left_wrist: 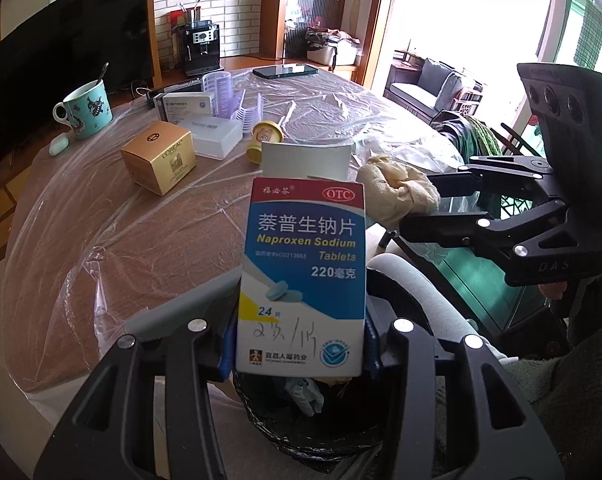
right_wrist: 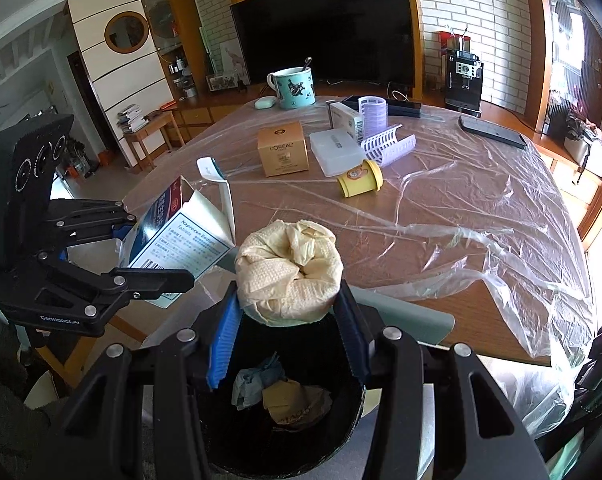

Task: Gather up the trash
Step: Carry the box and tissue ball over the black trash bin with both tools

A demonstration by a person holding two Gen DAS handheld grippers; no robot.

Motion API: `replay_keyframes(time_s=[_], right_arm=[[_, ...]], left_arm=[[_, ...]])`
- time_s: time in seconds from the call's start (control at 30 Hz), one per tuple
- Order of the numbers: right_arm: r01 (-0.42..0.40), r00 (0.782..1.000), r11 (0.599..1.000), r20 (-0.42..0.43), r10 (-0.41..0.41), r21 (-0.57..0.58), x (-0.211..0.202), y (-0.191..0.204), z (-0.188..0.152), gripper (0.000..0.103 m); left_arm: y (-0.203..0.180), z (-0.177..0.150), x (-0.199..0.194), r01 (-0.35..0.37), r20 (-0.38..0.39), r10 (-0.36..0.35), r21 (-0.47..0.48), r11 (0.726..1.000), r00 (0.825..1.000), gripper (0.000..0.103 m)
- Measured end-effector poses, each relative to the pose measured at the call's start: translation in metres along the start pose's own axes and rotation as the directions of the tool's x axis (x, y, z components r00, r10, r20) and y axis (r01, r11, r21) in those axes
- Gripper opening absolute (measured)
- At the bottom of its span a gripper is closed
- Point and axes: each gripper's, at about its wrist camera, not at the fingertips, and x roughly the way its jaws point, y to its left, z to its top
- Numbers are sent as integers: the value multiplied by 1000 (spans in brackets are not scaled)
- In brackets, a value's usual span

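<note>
Two grippers hover side by side at the near edge of the table [right_wrist: 441, 208], each clamped on a piece of trash above the black bin [right_wrist: 341, 432]. The left gripper [left_wrist: 301, 344] pinches a medicine box [left_wrist: 303, 276] upright, its top flap open; the left view shows the box's blue and white printed front, while the right view shows only its side panel and barcode. The right gripper [right_wrist: 289, 320] squeezes a crumpled cream paper wad [right_wrist: 291, 268], seen from the left view merely as a lump at the right. Only the right view looks down into the bin, where bluish and tan scraps lie. Farther on the plastic-covered table stand a gold box [right_wrist: 283, 154], a yellow cup [right_wrist: 361, 178] on its side and a teal mug [left_wrist: 87, 110].
</note>
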Motion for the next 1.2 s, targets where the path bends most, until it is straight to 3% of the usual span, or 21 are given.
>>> replay_keyframes(time_s=[0.3, 0.77, 1.1, 1.2], right_arm=[[-17, 1000, 1000, -14, 17, -7, -4, 4, -10, 46], [-36, 996, 999, -80, 37, 12, 4, 6, -36, 46], [-30, 992, 999, -122, 32, 21, 12, 5, -49, 47], [1, 991, 1000, -136, -1, 0, 16, 5, -52, 46]], left_arm=[[-6, -6, 0, 11, -14, -10, 24, 1000, 1000, 48], [-14, -34, 14, 30, -98, -28, 22, 999, 995, 48], [-16, -40, 23, 25, -130, -21, 33, 999, 991, 48], [-16, -42, 27, 25, -140, -20, 31, 999, 990, 48]])
